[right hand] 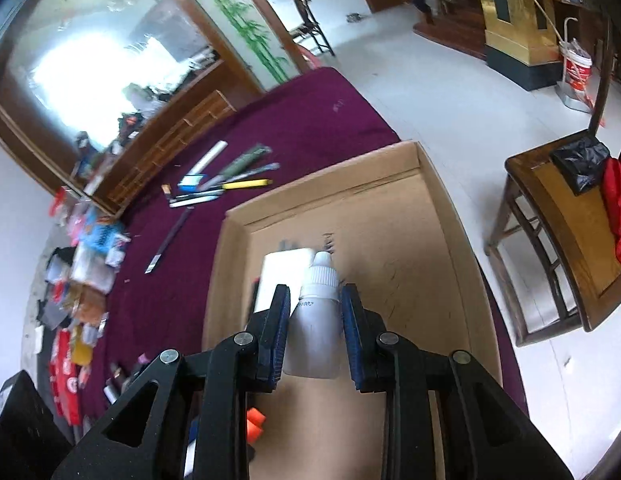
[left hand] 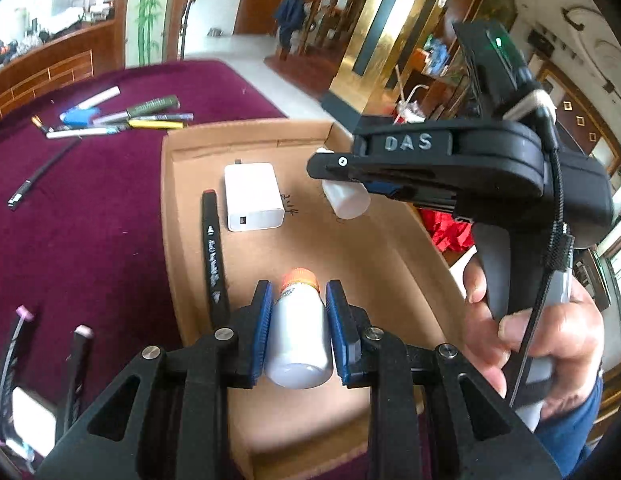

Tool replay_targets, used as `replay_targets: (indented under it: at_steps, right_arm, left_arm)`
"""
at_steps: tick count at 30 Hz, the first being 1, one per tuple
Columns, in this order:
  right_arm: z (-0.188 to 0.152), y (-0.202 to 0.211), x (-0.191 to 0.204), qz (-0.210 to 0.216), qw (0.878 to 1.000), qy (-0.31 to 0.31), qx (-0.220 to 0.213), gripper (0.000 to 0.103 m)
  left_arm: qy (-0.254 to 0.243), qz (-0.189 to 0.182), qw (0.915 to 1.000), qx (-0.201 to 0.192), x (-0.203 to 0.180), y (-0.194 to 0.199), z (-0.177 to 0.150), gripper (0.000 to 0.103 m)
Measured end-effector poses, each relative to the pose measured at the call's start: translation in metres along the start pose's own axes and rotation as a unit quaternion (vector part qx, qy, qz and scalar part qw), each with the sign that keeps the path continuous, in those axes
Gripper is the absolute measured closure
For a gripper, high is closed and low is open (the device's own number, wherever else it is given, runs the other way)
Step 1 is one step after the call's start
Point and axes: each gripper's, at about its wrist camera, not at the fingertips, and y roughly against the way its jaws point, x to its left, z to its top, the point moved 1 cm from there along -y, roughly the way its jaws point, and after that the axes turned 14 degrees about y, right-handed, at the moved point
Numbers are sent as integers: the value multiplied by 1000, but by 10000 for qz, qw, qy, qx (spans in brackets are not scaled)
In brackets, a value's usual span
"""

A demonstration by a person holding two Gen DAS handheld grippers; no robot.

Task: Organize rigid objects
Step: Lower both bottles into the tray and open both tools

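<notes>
My left gripper [left hand: 296,300] is shut on a white bottle with an orange cap [left hand: 298,332], held low over the cardboard tray [left hand: 174,216]. My right gripper [right hand: 315,304] is shut on a white dropper bottle [right hand: 316,320] above the same tray [right hand: 442,220]; in the left wrist view this gripper [left hand: 330,166] hangs over the tray's far right with the dropper bottle [left hand: 346,200] in it. A white charger [left hand: 252,196] and a black marker [left hand: 214,256] lie in the tray. The charger [right hand: 286,276] shows blurred behind the dropper bottle.
The tray sits on a maroon tablecloth [left hand: 90,220]. A pile of pens [left hand: 122,118] and a black pen [left hand: 42,176] lie left of it. Two markers [left hand: 76,360] lie near left. A wooden chair [right hand: 558,248] stands right of the table. Snack packets [right hand: 82,272] lie far left.
</notes>
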Motion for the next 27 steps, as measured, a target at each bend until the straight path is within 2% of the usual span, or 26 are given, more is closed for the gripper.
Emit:
replay_targets:
  at_steps: [8, 15, 27]
  right_arm:
    - [2, -26, -7, -123, 9998, -40, 177, 80]
    - [3, -35, -8, -282, 9991, 122, 279, 80]
    - [2, -42, 1, -172, 9990, 323, 259, 80]
  left_arm:
    - [213, 140, 9994, 221, 3, -27, 7, 79]
    - [303, 30, 9987, 407, 8, -36, 3, 79]
    - [115, -83, 9990, 434, 6, -33, -4, 79]
